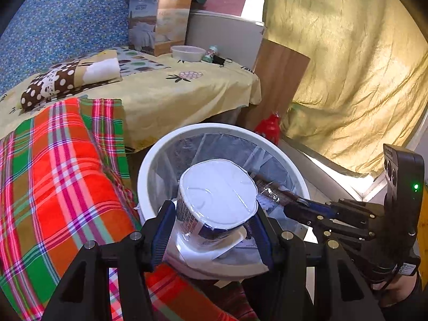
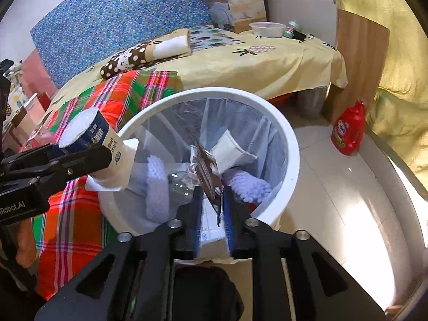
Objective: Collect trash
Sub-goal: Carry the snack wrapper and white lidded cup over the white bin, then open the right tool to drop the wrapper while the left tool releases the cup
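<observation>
My left gripper (image 1: 214,224) is shut on a white cup with a foil lid (image 1: 218,187), held over the near rim of a white trash bin (image 1: 149,157). The cup also shows in the right wrist view (image 2: 91,133), at the bin's left rim (image 2: 291,144). My right gripper (image 2: 212,203) is shut on a brown wrapper (image 2: 204,168), held over the bin's opening; it appears in the left wrist view (image 1: 302,202) with the wrapper (image 1: 270,190). The bin has a clear liner and holds white foam netting (image 2: 155,184), paper packets (image 2: 230,149) and clear plastic.
A bed with a yellow sheet (image 1: 187,91) and a red-green plaid blanket (image 1: 58,176) stands left of the bin. A red detergent bottle (image 2: 349,128) stands on the tiled floor by a wooden board (image 2: 358,61). A bowl (image 1: 187,53) and box (image 1: 157,24) sit on the bed's far end.
</observation>
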`<state>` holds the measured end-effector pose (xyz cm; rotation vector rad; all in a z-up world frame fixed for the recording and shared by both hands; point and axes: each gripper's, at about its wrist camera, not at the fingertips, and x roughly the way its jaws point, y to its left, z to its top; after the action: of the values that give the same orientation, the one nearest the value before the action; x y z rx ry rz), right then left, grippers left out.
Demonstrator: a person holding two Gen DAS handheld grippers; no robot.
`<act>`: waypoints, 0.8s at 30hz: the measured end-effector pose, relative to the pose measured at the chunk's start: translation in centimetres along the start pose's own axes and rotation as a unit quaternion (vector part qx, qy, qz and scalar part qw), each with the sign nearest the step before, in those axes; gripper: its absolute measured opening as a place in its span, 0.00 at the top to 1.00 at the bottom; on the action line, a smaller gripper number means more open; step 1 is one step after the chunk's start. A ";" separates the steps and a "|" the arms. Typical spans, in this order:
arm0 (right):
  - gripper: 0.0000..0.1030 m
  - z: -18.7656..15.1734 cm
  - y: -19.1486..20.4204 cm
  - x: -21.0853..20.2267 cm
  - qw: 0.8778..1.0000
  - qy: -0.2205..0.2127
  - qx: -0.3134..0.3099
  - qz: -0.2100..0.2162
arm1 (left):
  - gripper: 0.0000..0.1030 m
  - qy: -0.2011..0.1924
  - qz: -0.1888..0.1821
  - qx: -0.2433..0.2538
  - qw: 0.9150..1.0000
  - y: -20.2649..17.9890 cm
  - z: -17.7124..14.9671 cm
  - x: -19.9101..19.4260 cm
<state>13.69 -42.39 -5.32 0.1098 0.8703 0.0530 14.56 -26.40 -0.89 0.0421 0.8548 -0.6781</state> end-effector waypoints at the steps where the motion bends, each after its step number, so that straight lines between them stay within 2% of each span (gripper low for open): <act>1: 0.62 0.0 0.0 -0.1 1.000 -0.001 0.000 0.001 | 0.46 0.002 -0.001 0.001 1.000 -0.1 0.0 0.2; 9: 0.61 -0.2 -0.6 -0.4 1.000 -0.006 0.012 0.003 | 0.45 -0.001 0.004 0.002 1.000 0.0 0.1 0.6; 16: 0.61 -0.2 -0.3 -0.7 1.000 -0.008 0.014 0.005 | 0.32 -0.012 0.000 -0.003 1.000 0.0 0.3 0.1; 24: 0.61 0.0 0.2 -1.4 1.000 -0.021 0.011 0.016 | 0.32 -0.017 -0.002 -0.015 1.000 0.6 0.0 -1.1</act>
<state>12.73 -42.36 -4.24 0.1453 0.8273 0.0702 14.41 -25.34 -0.27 0.0006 0.8318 -0.6678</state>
